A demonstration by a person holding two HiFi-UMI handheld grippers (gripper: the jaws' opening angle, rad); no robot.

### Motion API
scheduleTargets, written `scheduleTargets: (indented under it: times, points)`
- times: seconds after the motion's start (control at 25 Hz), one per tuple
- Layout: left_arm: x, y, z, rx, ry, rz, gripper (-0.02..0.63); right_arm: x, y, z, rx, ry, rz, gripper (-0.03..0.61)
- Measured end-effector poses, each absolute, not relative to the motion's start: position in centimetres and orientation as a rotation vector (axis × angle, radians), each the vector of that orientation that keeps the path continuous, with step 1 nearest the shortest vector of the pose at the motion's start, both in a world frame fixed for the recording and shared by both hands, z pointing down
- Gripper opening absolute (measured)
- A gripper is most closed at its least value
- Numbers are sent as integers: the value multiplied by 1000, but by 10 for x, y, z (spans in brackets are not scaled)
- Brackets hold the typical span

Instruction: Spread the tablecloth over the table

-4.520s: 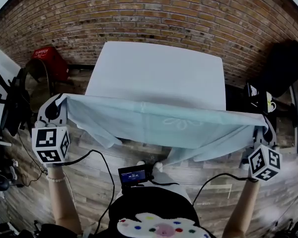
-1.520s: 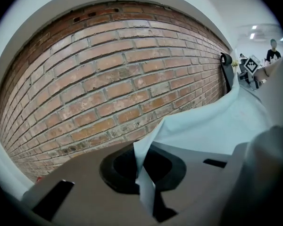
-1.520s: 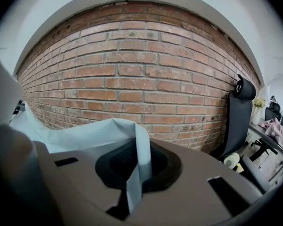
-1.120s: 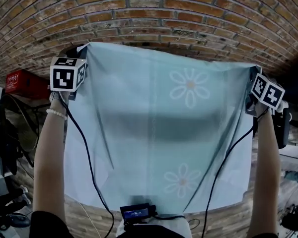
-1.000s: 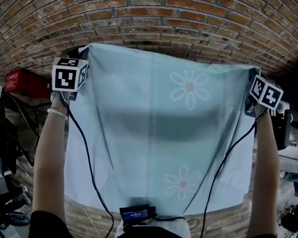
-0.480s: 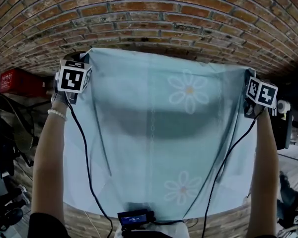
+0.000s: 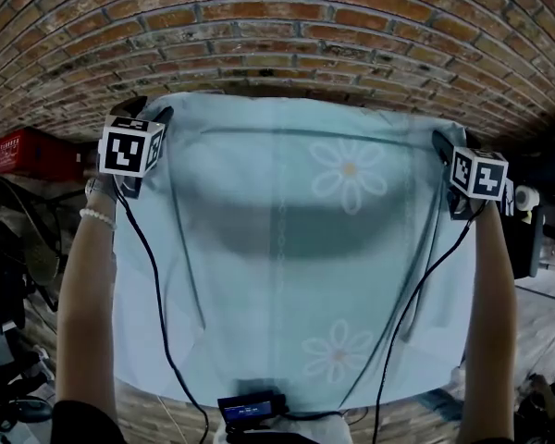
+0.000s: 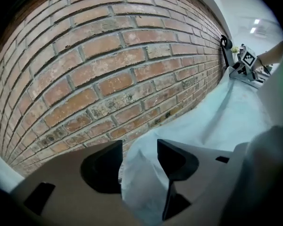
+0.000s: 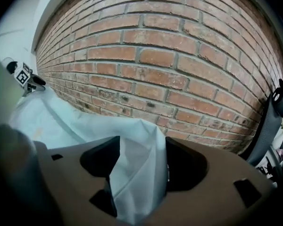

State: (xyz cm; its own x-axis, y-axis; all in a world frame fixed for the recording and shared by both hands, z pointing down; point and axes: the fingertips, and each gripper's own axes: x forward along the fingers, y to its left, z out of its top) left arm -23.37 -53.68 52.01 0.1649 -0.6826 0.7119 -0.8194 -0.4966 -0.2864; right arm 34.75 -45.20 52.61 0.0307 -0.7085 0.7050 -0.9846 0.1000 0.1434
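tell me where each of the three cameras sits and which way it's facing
Head view: on the person's head, facing forward and down over the tablecloth to the brick wall; both forearms, left gripper and right gripper show.
Left gripper view: rides the left gripper, facing the wall along its jaws, which have just been opening with a tablecloth corner between them.
Right gripper view: rides the right gripper, facing the wall; jaws likewise just opening, corner between.
Shared: each gripper view shows the other gripper across the tablecloth.

A brick wall (image 7: 277,26) fills the upper frame. A red crate (image 7: 32,154) sits at the left edge. A small black screen device (image 7: 252,405) shows at bottom centre.
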Motion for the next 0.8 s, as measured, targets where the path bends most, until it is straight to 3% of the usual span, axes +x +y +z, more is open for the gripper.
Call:
scheduleTargets:
  times: [0.4,0.48,0.6,0.8]
  points:
    - [-239,-500,481,2296,-1566,1011,242,360,-412,493,1779,-1814,525,321]
    - [-242,-488,469,2292,-1606,955,193,359,-392,483,1791,-1840,528,321]
    - [-242,-464,452,2307,-1639,889,31,353,-357,471,1798,-1868,538,319]
    - [-220,-417,428,2377,-1578,725,15,342,-289,468,1764,-1872,557,319]
